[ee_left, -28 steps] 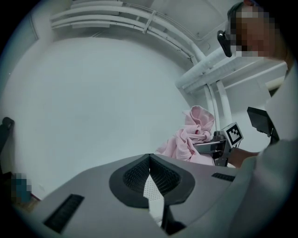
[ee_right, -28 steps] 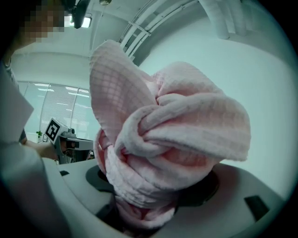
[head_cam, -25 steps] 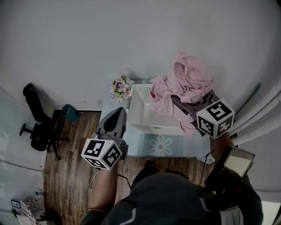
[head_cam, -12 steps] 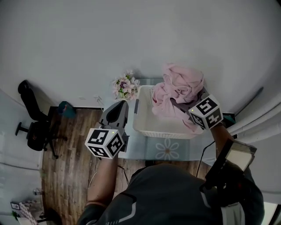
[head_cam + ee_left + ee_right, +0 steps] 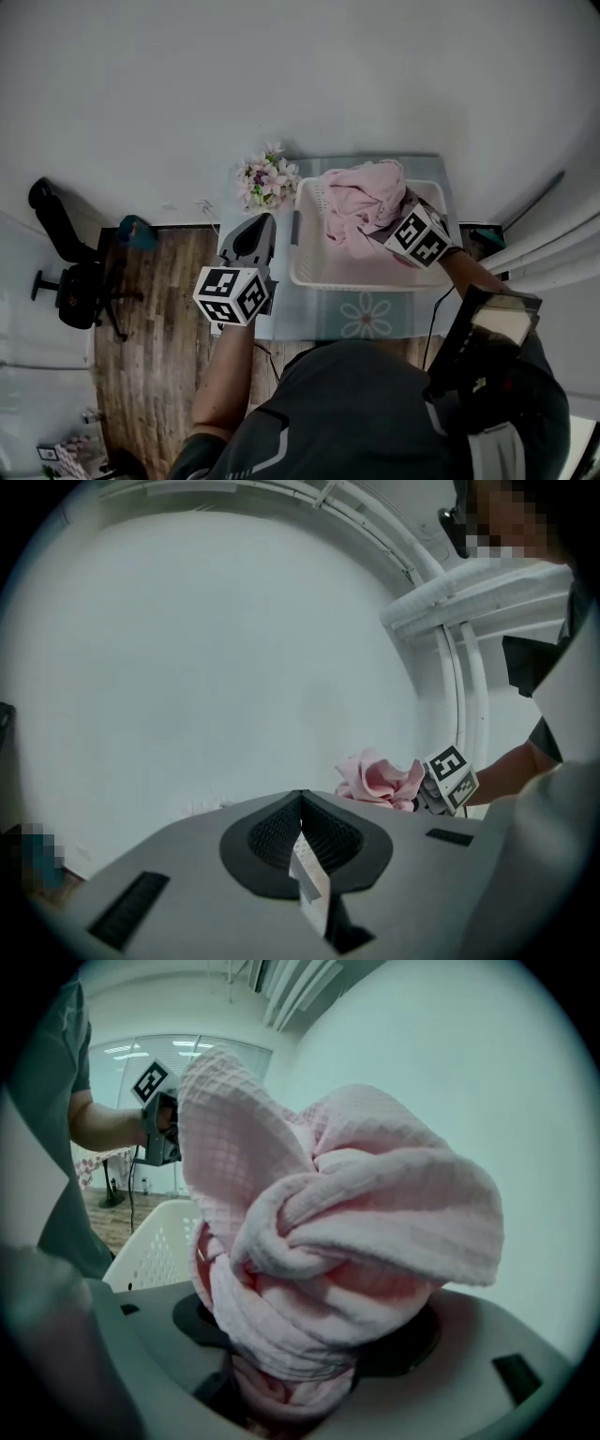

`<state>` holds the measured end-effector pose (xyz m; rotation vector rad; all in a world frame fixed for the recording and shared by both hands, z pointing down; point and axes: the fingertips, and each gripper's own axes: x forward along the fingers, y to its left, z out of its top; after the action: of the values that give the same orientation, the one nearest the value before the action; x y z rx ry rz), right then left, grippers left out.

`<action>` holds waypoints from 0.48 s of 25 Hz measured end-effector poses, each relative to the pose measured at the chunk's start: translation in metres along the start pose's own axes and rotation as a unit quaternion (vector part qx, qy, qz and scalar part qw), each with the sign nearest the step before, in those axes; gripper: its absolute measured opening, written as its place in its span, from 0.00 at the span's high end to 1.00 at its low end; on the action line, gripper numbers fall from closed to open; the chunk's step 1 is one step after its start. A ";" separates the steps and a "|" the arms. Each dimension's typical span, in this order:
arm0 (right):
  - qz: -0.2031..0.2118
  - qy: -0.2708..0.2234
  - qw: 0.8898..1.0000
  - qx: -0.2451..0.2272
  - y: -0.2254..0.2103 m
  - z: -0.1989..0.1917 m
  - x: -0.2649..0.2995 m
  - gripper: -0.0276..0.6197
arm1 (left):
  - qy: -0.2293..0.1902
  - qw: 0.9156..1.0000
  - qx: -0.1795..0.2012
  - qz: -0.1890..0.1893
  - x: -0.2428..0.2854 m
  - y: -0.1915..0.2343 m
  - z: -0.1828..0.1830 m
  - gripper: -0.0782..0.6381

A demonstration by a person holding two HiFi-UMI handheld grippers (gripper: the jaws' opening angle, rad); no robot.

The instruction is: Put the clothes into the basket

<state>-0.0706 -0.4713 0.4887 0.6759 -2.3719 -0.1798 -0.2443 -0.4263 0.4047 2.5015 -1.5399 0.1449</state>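
Two grippers sit at the middle of the head view, and only one carries anything. At centre left, the left gripper (image 5: 263,219) is clenched on nothing, its tip outside the left wall of the white laundry basket (image 5: 309,272) and just below a bunch of flowers (image 5: 265,179). The basket stands at centre right on a table mat. The pink waffle-weave garment (image 5: 359,203) is bunched over the basket's left and middle, inside its rim as seen from above; I cannot tell whether it touches the floor. Right of it, the right gripper (image 5: 394,225) grasps that bundle, which fills its jaws and spills forward past them. The load already lies over the opening, so I judge that the coming move is for the right hand alone: let go.
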 end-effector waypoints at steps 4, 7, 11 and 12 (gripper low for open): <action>0.040 0.023 0.998 -0.034 0.018 -0.015 0.024 0.41 | 0.008 1.000 -0.005 -0.001 0.004 0.007 -0.015 0.88; 0.064 0.048 0.995 -0.056 0.029 -0.030 0.042 0.41 | 0.014 1.000 -0.012 -0.001 0.006 0.012 -0.027 0.88; 0.082 0.086 0.990 -0.072 0.037 -0.057 0.066 0.41 | 0.023 1.000 -0.016 0.005 0.006 0.022 -0.037 0.88; 0.086 0.095 0.989 -0.077 0.039 -0.063 0.072 0.41 | 0.026 1.000 -0.011 0.006 0.006 0.025 -0.038 0.88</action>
<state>-0.0939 -0.4716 0.5893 0.3941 -2.1941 -0.2110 -0.2627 -0.4338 0.4460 2.4521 -1.5278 0.1931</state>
